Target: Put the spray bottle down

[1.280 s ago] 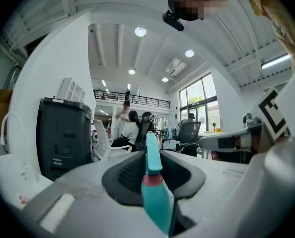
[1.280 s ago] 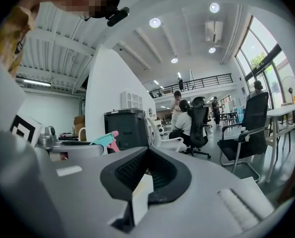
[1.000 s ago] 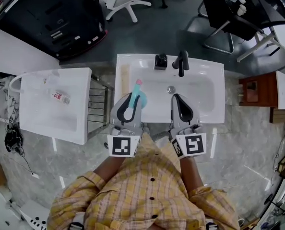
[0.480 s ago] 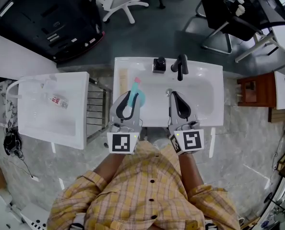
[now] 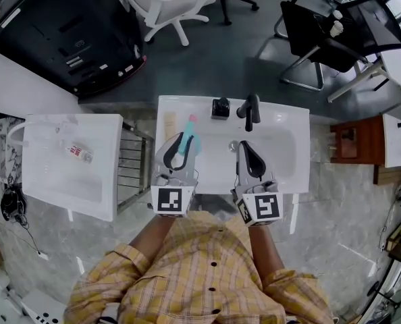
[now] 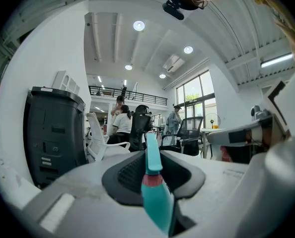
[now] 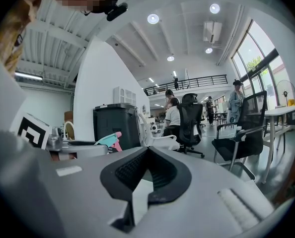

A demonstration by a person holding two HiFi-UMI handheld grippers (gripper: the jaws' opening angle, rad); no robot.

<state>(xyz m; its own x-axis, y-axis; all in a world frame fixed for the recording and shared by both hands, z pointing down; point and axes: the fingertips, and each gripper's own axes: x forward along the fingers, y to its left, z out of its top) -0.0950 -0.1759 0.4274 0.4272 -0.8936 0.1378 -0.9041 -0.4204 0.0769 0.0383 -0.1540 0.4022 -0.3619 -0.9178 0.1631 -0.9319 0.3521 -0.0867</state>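
Head view: past the plaid shirt (image 5: 200,262), the left gripper (image 5: 181,140) keeps its fingers clamped on the teal bottle (image 5: 192,144), held over the left of the sink (image 5: 281,113). The right gripper (image 5: 246,147) hangs alongside, fingers together on nothing. Both have eased forward and lower within the last second, so the set-down looks close, though the bottle is not yet released.

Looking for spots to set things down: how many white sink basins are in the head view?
2. One sink sits ahead of the person, with the black faucet; the other basin stands left of it, beyond the metal rack. None seems hidden.
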